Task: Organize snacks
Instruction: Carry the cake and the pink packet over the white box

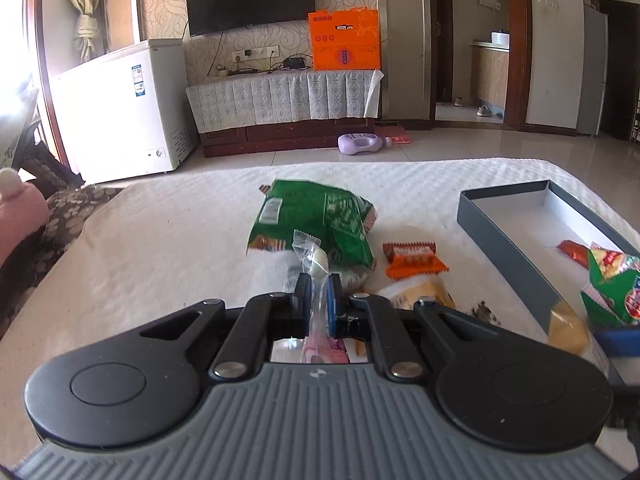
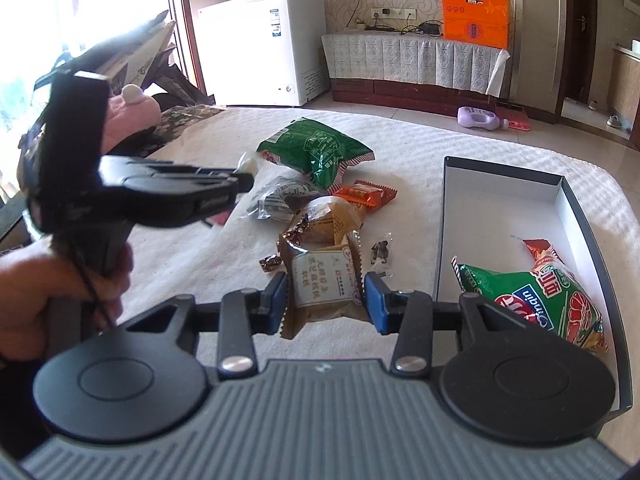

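My left gripper (image 1: 319, 296) is shut on a white candy in a clear wrapper (image 1: 316, 266), held above the white cloth; in the right wrist view the same left gripper (image 2: 248, 174) hangs over the snack pile. Between the blue pads of my right gripper (image 2: 326, 304) sits a brown packet with a white label (image 2: 320, 288), and the pads press on its sides. A green bag (image 2: 316, 152), an orange packet (image 2: 364, 194), a grey packet (image 2: 276, 200) and a yellow pastry (image 2: 328, 220) lie beyond. The grey box (image 2: 444, 208) at the right holds a green chips bag (image 2: 540, 304) and a red packet (image 2: 544, 252).
Small brown candies (image 2: 270, 262) and a tiny clear packet (image 2: 380, 250) lie near the brown packet. A pink plush (image 2: 128, 112) sits off the table's left side. A hand (image 2: 60, 292) holds the left gripper's handle. A purple bottle (image 2: 480, 117) lies on the floor beyond.
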Tool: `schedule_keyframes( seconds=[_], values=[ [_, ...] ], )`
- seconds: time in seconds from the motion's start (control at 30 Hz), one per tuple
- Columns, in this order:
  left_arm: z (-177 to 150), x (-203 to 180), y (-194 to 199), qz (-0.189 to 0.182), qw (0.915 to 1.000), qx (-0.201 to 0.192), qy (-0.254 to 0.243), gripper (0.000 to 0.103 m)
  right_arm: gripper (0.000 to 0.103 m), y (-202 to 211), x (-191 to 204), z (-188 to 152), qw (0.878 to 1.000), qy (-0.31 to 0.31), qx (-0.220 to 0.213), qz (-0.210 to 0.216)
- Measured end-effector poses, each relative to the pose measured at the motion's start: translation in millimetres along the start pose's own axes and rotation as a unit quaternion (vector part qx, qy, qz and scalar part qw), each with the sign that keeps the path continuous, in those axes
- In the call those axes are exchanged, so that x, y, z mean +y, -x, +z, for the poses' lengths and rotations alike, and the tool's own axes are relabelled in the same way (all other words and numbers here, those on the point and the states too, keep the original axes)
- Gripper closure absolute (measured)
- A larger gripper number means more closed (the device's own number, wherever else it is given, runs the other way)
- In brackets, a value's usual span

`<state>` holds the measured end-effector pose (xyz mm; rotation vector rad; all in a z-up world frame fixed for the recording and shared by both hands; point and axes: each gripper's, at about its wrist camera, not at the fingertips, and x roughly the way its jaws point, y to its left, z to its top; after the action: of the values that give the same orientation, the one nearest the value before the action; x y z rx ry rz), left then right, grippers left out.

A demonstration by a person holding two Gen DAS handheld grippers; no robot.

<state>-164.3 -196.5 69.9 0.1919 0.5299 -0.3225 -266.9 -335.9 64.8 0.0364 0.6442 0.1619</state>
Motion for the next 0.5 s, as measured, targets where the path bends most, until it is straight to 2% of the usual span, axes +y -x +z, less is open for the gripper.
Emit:
schedule_keyframes(
  seconds=[0.17,0.3,0.5],
  values=[
    [24.5,-8.1,-14.9,-0.008,0.9998,-0.015,-0.006,0.093,0.059,4.8,-4.4,4.8,1.0,-0.005,-0.014,0.006],
    [39.5,-27.5,-24.9,-0.035,0.999,-0.028,-0.006,0.093,0.059,14.7,-15.3,9.7,0.999,-0.024,-0.034,0.007],
    [52.7,-70.0,-35.5,-0.071,0.9964,-0.041,-0.021,0.093,0.059,33.2,-38.4,13.8,0.996,-0.051,-0.072,-0.02]
  ],
)
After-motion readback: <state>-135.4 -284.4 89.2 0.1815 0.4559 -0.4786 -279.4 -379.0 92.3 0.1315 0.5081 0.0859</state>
